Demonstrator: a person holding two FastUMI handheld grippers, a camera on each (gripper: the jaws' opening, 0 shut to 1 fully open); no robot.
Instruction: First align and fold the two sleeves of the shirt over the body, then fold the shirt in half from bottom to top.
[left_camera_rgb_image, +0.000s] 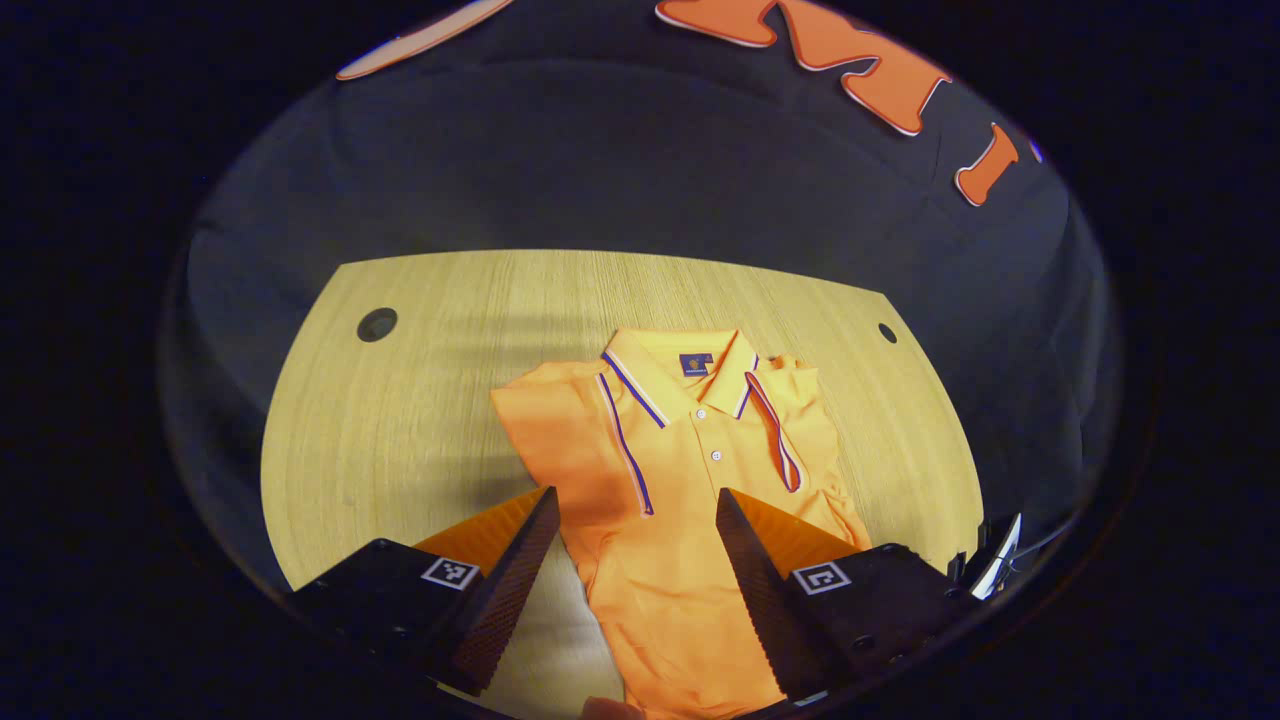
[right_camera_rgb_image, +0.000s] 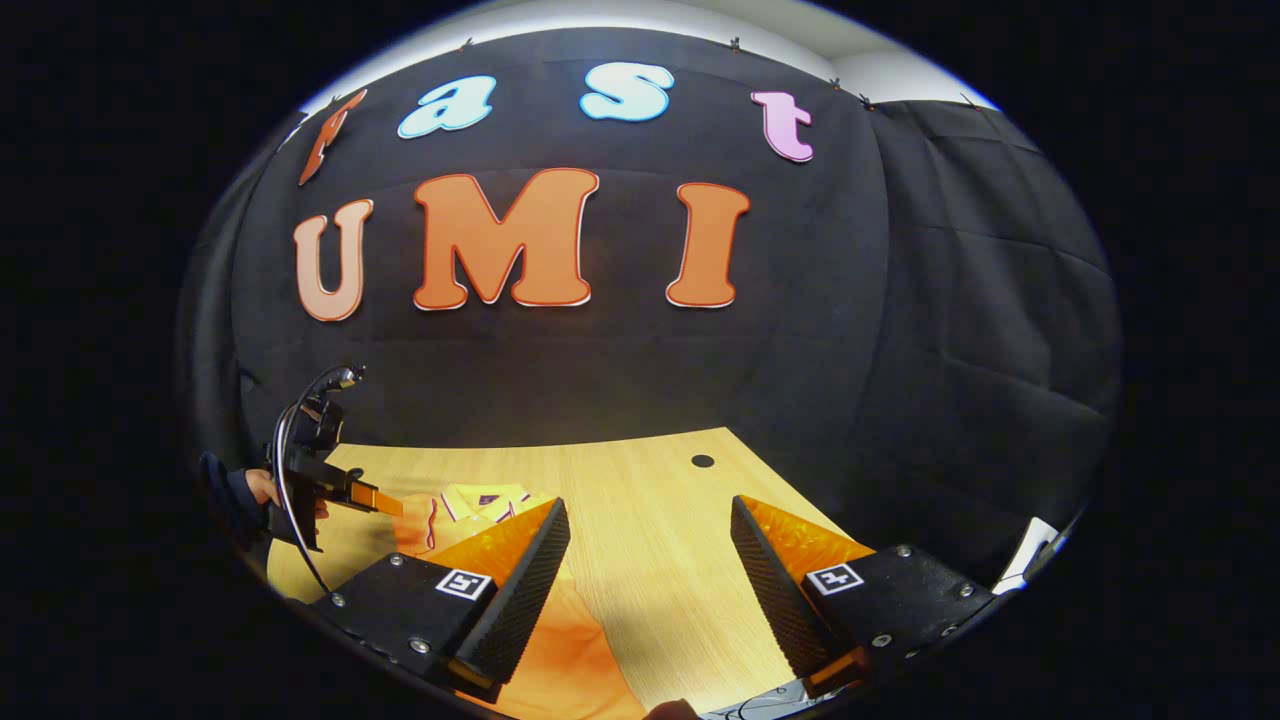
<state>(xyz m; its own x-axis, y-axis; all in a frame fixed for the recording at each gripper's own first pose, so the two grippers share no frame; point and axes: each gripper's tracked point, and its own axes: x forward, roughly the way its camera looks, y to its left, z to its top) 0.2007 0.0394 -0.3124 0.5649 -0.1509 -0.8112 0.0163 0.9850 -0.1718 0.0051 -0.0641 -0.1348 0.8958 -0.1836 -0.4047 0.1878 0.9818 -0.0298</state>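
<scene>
Here the shirt (left_camera_rgb_image: 690, 480) lies flat on the wooden surface (left_camera_rgb_image: 400, 420), collar toward the far wall, buttons up. Both sleeves look already folded in over the body: the striped sleeve edges run down on each side of the placket. So I judge the sleeve step done, and the fold from bottom to top is the step in hand, not yet begun.

The left gripper (left_camera_rgb_image: 636, 590) hangs above the lower part of the shirt. Its jaws are spread wide, with cloth visible between them, and they grasp nothing. The right gripper (right_camera_rgb_image: 650, 590) is off to the side of the shirt, over bare wood, with the shirt (right_camera_rgb_image: 560, 640) under its left finger; its jaws are also released and empty. In the right gripper view the left gripper (right_camera_rgb_image: 385, 502) appears farther off, held by a hand (right_camera_rgb_image: 265, 490) in a dark sleeve.

The next move calls for both grippers to go down to the hem, one at each bottom corner, pinch the cloth, and carry it up to the collar. The hem itself is at the low edge of the left gripper view and mostly hidden, so I cannot tell whether it lies straight.

Little stands in the way. The surface has small round holes (left_camera_rgb_image: 377, 324) near the far corners, well apart from the shirt. The folded sleeves may slip open when the hem is lifted.
</scene>
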